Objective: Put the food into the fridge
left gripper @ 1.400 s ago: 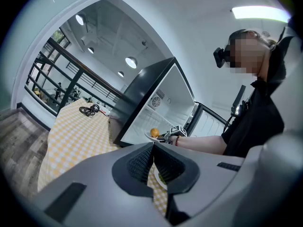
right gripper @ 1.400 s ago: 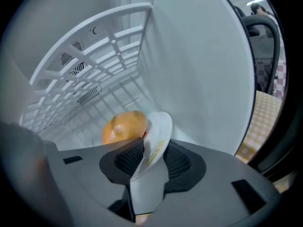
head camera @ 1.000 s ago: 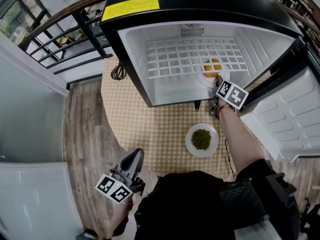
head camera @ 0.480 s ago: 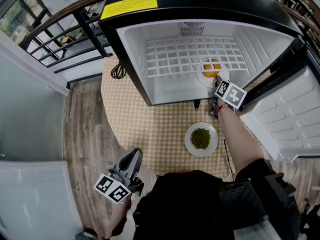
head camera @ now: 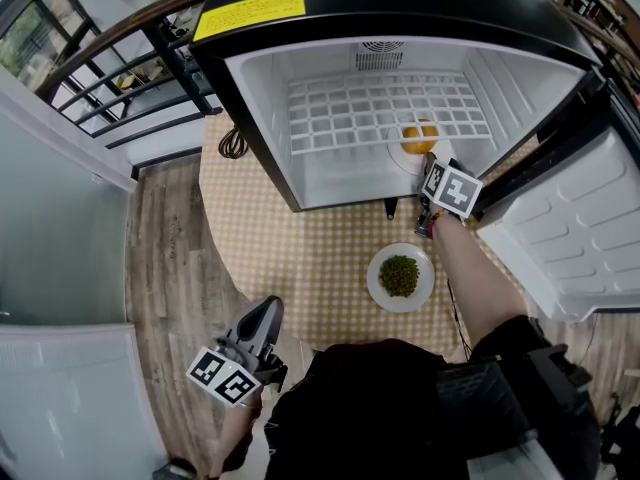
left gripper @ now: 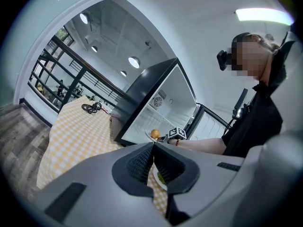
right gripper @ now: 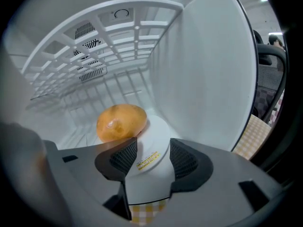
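Note:
A round yellow-brown food (right gripper: 120,122) lies on a white plate (right gripper: 154,141) on the floor of the open black fridge (head camera: 400,28), at its right side. My right gripper (right gripper: 152,155) is at the plate's near rim. Its jaws are opening, and the rim lies between them with a gap at each pad. In the head view the right gripper (head camera: 432,176) is at the fridge's front edge. A second white plate with green food (head camera: 400,278) stands on the checked tablecloth. My left gripper (head camera: 262,318) hangs low at the left, shut and empty.
The fridge door (head camera: 570,238) hangs open to the right. A white wire shelf (head camera: 385,108) spans the fridge above the plate. A coiled black cable (head camera: 235,145) lies on the table to the left of the fridge. Wooden floor and a railing lie to the left.
The right gripper has shifted slightly left at the fridge's front edge, and the plate with the yellow-brown food stays inside. The left gripper has not moved.

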`<state>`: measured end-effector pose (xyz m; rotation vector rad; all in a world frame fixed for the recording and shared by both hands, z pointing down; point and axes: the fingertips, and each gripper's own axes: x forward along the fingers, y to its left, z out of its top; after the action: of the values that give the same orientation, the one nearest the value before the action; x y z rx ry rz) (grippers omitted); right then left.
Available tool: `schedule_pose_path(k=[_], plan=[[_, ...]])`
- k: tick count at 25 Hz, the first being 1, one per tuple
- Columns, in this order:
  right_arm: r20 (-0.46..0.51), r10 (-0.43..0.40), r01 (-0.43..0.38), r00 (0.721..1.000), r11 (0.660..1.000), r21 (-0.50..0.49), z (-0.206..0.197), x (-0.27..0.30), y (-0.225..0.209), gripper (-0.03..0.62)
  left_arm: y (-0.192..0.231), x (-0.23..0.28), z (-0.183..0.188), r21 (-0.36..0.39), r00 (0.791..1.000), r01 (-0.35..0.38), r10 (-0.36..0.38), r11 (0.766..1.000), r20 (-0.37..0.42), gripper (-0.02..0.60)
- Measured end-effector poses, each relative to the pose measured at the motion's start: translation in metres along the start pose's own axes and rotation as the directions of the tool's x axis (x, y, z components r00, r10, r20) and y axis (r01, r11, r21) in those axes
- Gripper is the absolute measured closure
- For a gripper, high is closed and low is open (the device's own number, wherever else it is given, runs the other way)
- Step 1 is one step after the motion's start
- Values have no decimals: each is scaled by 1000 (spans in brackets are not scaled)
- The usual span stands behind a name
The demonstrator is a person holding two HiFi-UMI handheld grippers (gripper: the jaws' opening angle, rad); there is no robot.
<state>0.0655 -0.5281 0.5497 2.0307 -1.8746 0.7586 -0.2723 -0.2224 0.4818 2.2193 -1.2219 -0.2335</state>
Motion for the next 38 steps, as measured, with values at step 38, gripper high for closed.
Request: schedule_pose_path(k=[38], plan=[[137, 36, -30, 990, 999, -44, 22, -35, -1, 520, -18, -33, 1, 32, 1000, -14, 13, 999, 22, 569]])
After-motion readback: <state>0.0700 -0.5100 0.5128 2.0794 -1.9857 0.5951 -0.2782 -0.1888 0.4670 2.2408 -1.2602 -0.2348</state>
